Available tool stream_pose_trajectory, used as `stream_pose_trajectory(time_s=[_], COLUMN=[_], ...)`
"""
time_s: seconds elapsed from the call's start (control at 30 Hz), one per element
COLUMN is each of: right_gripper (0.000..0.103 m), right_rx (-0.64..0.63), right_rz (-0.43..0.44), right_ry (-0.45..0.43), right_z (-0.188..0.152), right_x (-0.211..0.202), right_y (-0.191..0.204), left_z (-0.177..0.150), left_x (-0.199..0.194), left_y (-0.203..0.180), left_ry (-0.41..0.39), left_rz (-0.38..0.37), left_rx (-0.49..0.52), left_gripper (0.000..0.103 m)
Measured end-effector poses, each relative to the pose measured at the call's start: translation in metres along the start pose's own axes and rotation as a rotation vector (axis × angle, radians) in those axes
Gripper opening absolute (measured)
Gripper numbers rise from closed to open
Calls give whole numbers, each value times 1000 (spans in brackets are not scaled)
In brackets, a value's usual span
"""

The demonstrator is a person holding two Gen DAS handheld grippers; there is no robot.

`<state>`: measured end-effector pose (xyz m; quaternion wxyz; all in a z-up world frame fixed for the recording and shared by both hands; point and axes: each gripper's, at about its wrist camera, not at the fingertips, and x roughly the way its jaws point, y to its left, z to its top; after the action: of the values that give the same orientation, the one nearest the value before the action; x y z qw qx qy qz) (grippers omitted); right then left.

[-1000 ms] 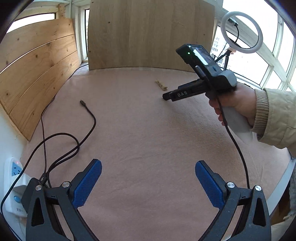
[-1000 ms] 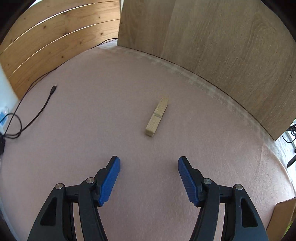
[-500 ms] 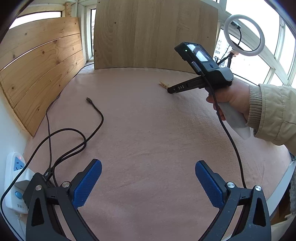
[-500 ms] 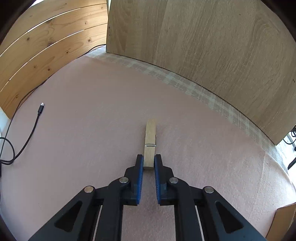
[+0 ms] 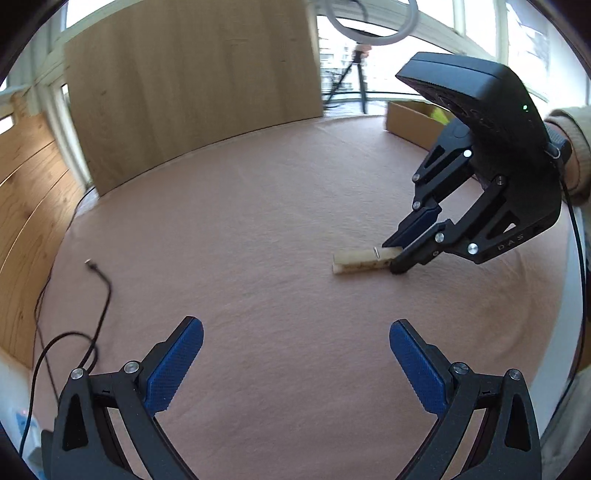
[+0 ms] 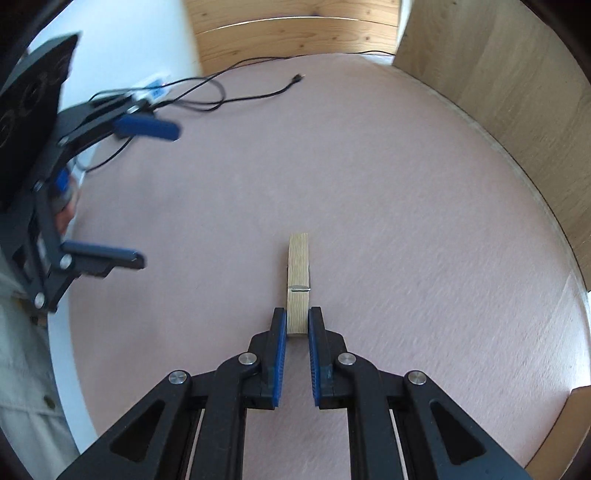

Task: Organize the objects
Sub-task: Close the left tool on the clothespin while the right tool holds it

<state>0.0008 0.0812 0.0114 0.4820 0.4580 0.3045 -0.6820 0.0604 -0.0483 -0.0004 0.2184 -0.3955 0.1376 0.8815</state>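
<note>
gripper [image 5: 397, 258] marked "das" – right one – pinches clothespin [image 5: 364, 259].

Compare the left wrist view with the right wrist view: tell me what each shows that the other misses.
Only the left wrist view shows the ring light and the cardboard box. Only the right wrist view shows the power strip on the white wall. Both show the right gripper shut on the clothespin, the open left gripper and the black cable.

Bare wooden clothespin [image 6: 298, 284] with metal spring; matt pink cloth table [image 6: 406, 221].
</note>
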Motion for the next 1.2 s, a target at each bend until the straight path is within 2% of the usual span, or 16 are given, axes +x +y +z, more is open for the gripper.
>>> stream_pose_trajectory(time_s=[0.07, 0.17, 0.23, 0.3, 0.33, 0.4, 0.47, 0.57, 0.9, 1.2], right_gripper=[10, 11, 11, 11, 11, 11, 11, 11, 11, 11], right_rx=[-85, -154, -184, -207, -220, -232, -231, -226, -235, -280], right_rz=[40, 100, 119, 129, 126, 125, 128, 130, 137, 53], right_ry=[1, 4, -1, -3, -6, -11, -21, -33, -30, -105], right_z=[-18, -38, -46, -49, -50, -51, -51, -50, -46, -47], right_x=[-7, -15, -18, -19, -20, -18, -18, -16, -21, -79], right_y=[20, 39, 46, 49, 50, 51, 50, 49, 48, 33], left_z=[1, 1, 2, 1, 1, 2, 2, 2, 2, 54], left_x=[6, 13, 16, 19, 19, 17, 17, 16, 7, -17], left_y=[-19, -44, -58, -73, -78, -82, -84, -82, -80, -87], left_ry=[11, 27, 42, 54, 54, 56, 63, 74, 69, -12], left_rz=[-64, -142, -211, -253, -272, -297, -316, -311, -320, -256], left_rx=[81, 167, 208, 258, 277, 291, 295, 292, 282, 308], left_gripper=[102, 95, 85, 68, 63, 45, 35, 28, 25, 25])
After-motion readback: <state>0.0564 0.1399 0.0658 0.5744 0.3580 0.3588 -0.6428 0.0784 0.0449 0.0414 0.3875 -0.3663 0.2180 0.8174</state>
